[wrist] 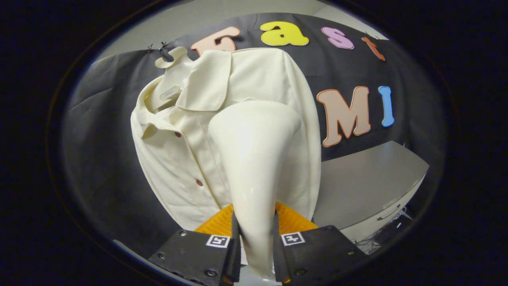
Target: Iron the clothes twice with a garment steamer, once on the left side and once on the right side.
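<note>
A cream button-up shirt [190,159] hangs on a pale hanger [171,57] against the black cloth wall. A glossy cream garment steamer [254,159] rises from between my fingers, its wide head resting against or very near the shirt's front, on the side right of the button placket. My gripper [254,222] is shut on the steamer's narrow handle, both fingers pressing its sides. The steamer's head hides the shirt's middle right part. Reddish buttons [199,182] run down the placket, just left of the steamer.
A grey table or cabinet [369,178] with a drawer handle stands to the right of the shirt, beyond the fingers. Black cloth wall [103,159] spreads behind and left of the shirt.
</note>
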A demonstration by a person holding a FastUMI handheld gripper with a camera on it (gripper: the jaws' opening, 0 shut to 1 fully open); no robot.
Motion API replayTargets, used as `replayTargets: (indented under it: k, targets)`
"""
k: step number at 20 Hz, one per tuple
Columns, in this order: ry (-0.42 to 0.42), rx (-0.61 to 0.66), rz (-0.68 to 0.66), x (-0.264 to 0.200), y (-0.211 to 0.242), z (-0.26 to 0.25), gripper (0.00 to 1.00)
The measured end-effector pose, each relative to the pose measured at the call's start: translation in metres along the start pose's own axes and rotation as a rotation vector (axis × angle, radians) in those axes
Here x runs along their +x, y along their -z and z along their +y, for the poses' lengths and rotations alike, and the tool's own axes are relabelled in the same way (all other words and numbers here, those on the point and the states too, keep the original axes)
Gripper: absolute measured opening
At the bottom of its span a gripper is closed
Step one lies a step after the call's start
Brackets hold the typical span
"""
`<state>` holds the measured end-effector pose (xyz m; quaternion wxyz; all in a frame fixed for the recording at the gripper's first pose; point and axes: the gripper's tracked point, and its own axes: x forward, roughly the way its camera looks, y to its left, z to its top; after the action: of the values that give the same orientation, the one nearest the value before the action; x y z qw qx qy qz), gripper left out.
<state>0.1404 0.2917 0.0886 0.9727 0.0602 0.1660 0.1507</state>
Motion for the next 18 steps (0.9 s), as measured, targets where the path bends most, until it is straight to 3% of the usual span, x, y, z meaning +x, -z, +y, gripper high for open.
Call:
replayTargets:
  k: [10,18]
  targets:
    - [-0.002,-0.027,0.070,0.024,0.039,-0.008,0.33]
    - [0.033,-0.063,0.199,0.048,0.110,-0.029,0.33]
